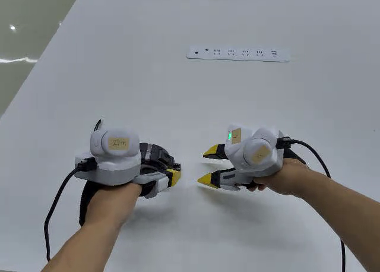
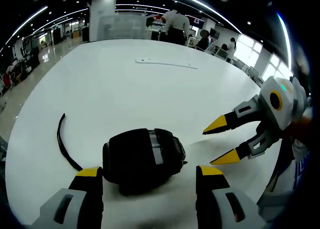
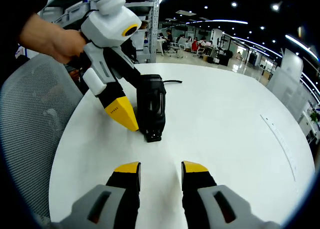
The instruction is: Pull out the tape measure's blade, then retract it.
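Left gripper (image 2: 149, 173) straddles the tape measure (image 2: 140, 159) unclamped, right gripper (image 3: 161, 167) gapes empty — tug the blade now and it'd likely just slide.

Tape measure (image 2: 142, 159) matt black plastic, shinier grey band; table (image 1: 178, 88) smooth, white, slightly shiny; left gripper (image 2: 150, 170) and right gripper (image 1: 208, 165) shells glossy white plastic

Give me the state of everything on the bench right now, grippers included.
tape measure: lying on the table, blade fully in, between the left gripper's jaws.
strap: loose on the table beside the tape measure.
left gripper: open, jaws either side of the tape measure, gap on one side.
right gripper: open, empty, tips pointing at the tape measure.
power strip: flat on the table, nothing plugged in.
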The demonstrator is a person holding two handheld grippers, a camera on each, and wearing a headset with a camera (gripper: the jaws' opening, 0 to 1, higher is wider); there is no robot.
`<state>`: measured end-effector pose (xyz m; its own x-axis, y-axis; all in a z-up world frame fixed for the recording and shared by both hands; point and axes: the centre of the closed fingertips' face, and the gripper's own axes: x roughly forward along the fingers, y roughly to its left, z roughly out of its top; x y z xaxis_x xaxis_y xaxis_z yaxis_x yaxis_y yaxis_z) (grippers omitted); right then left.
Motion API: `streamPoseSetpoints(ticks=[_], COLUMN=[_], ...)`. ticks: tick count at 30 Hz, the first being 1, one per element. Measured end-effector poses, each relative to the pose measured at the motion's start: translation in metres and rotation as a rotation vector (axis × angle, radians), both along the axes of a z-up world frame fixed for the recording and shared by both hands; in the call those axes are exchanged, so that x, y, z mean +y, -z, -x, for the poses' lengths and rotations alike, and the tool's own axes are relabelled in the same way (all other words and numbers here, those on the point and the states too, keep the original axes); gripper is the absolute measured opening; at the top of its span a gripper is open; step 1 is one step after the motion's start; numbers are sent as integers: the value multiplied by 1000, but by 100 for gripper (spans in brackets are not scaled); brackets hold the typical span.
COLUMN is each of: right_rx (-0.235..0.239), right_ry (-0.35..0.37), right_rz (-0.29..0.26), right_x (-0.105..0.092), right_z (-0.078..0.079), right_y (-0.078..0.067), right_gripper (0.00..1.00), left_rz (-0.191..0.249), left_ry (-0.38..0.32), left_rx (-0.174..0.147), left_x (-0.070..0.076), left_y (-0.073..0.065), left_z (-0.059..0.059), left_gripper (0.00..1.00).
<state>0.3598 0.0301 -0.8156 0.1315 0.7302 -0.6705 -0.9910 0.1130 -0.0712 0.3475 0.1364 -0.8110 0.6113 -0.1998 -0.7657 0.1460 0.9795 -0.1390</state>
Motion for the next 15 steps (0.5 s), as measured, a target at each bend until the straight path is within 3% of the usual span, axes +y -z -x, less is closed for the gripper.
streamPoseSetpoints(ticks=[5,9,15], right_rx=[11,17,27], right_ry=[24,50,86], right_rz=[0,2,-3], right_x=[-13,-25,-42], right_z=[3,4,4], right_y=[1,1,0], right_gripper=[36,37,39], left_rz=[23,23,60], left_ry=[21,47,96], left_rx=[-23,-31,-38], left_x=[3,6,5], left_y=[-1,0,-2], left_z=[1,3,9], left_gripper=[75,77,77])
